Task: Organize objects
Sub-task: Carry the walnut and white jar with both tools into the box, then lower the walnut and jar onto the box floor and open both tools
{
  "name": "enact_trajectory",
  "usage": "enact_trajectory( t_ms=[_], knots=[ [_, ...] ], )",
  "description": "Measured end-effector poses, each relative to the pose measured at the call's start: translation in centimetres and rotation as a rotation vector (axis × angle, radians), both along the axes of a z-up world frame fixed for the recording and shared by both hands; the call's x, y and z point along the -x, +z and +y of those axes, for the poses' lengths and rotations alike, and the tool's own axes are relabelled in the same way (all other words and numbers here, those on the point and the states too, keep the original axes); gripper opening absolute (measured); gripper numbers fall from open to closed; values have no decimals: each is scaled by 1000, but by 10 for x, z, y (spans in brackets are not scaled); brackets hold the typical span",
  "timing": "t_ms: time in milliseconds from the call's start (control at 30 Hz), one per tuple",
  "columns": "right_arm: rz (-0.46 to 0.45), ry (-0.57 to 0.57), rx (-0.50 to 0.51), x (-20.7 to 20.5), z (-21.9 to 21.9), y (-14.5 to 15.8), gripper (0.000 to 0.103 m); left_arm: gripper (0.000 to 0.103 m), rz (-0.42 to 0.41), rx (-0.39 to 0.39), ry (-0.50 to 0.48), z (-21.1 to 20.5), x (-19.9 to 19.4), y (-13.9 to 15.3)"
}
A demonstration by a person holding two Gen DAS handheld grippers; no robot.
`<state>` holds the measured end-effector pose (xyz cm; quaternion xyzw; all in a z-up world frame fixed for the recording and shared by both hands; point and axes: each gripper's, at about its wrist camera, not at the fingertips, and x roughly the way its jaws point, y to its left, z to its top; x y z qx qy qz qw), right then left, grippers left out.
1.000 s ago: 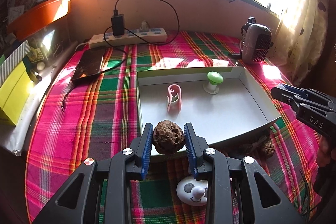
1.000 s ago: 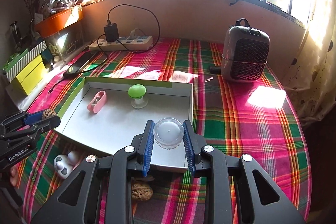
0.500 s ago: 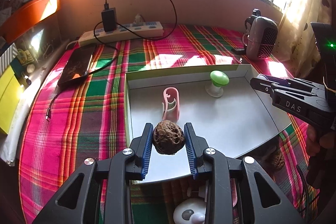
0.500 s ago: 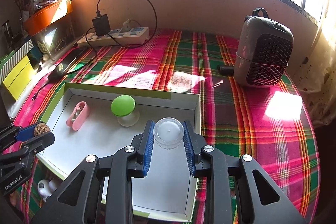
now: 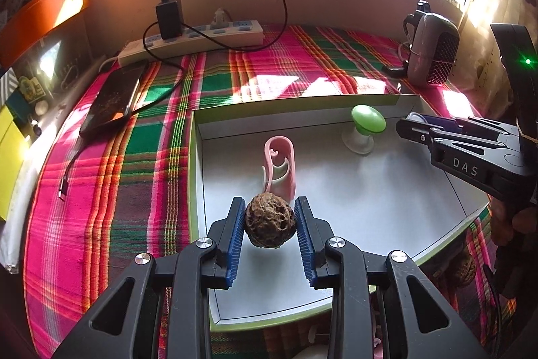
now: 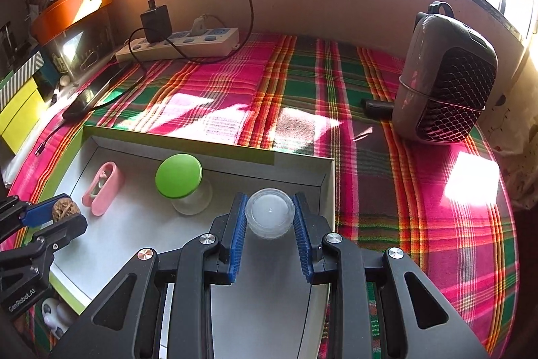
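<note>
My left gripper (image 5: 270, 224) is shut on a brown walnut (image 5: 270, 224) and holds it over the near left part of the white tray (image 5: 386, 211). My right gripper (image 6: 270, 217) is shut on a small clear round container (image 6: 270, 216) over the tray's far right corner (image 6: 296, 172). In the tray stand a pink clip (image 5: 279, 165) and a green-capped jar (image 5: 366, 127). The right gripper (image 5: 408, 125) shows at the right of the left wrist view. The left gripper (image 6: 59, 214) with the walnut shows at the left of the right wrist view.
The tray lies on a pink-green plaid cloth (image 6: 420, 190). A small heater (image 6: 444, 79) stands back right. A power strip (image 5: 191, 39), charger cable and phone (image 5: 111, 98) lie at the back left. Another walnut (image 5: 465, 268) and a white panda toy (image 6: 53, 318) lie by the tray's near edge.
Both grippers have moved forward over the tray with their objects still held. The right gripper now sits near the tray's far right corner.
</note>
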<state>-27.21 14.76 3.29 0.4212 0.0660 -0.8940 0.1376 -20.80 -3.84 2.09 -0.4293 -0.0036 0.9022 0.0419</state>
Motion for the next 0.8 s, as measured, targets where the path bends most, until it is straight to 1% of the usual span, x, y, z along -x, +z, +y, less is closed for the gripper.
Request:
enact_trajectory(
  t_ms=[233, 433, 667, 800],
  knots=[
    [7, 14, -17, 4, -6, -2, 29, 28, -4, 28, -2, 4, 8, -4],
    [8, 28, -27, 5, -10, -4, 29, 28, -2, 31, 1, 5, 12, -5],
    [-3, 38, -38, 5, -13, -8, 29, 28, -4, 61, -6, 9, 13, -6],
    [3, 35, -54, 4, -15, -9, 29, 28, -6, 66, -8, 10, 12, -7]
  ],
)
